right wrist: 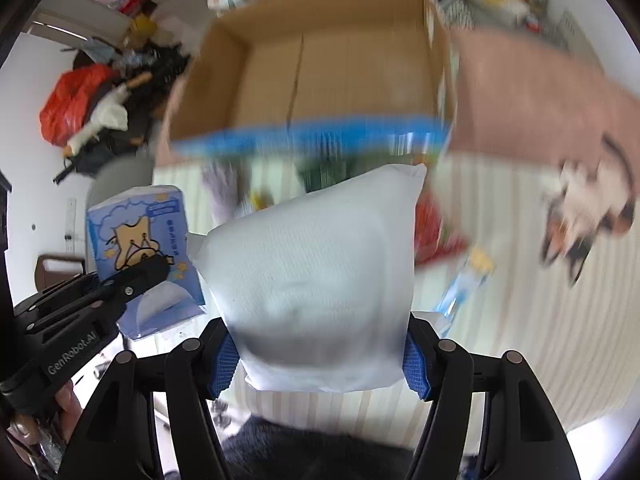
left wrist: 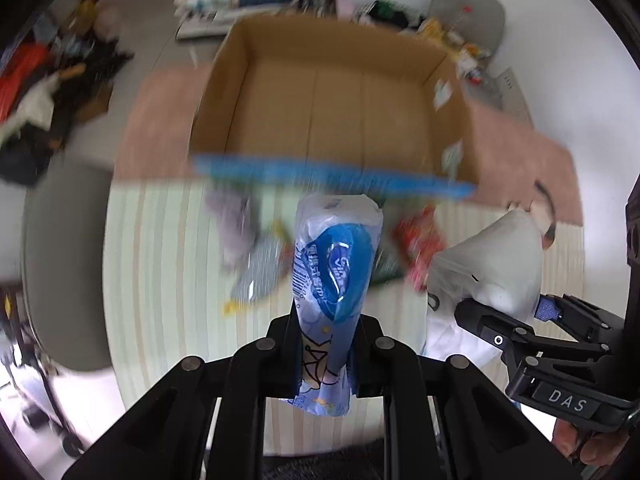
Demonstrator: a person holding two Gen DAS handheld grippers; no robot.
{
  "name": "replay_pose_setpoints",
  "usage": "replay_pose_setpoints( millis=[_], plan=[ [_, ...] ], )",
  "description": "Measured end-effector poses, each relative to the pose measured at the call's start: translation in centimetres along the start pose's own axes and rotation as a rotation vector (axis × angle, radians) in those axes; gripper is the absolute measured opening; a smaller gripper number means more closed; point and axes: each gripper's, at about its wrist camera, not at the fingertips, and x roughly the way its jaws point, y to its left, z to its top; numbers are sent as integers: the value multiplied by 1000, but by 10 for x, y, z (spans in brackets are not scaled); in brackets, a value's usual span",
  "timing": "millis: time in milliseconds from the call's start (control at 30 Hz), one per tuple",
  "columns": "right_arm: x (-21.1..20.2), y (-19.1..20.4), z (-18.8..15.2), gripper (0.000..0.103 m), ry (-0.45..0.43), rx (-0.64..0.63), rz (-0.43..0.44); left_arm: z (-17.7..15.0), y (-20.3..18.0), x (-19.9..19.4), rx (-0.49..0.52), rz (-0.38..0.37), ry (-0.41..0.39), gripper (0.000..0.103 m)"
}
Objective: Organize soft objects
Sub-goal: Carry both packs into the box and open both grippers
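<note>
- Cardboard box (left wrist: 332, 92) sits open at the far side, beyond my striped mat (left wrist: 168, 280).
- White soft pack (right wrist: 316, 280) is clamped between my right gripper's (right wrist: 320, 360) blue pads, raised over the mat.
- Blue tissue pack (left wrist: 336, 272) is pinched in my left gripper (left wrist: 324, 356), fully clenched, just left of the white pack.
- Loose packets near the box are too blurred to tell apart.
</note>
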Motion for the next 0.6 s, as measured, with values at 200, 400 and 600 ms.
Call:
replay_pose_setpoints(
  millis=[200, 400, 600],
  plan=[
    [-13, -9, 112, 69, -99, 60, -71, 116, -3, 7, 63, 6, -5, 13],
    [43, -21, 212, 69, -63, 128, -137, 224, 1, 65, 68, -15, 94, 13],
    [94, -27, 319, 69, -7, 156, -164, 287, 2, 144, 67, -80, 241, 14]
  ],
)
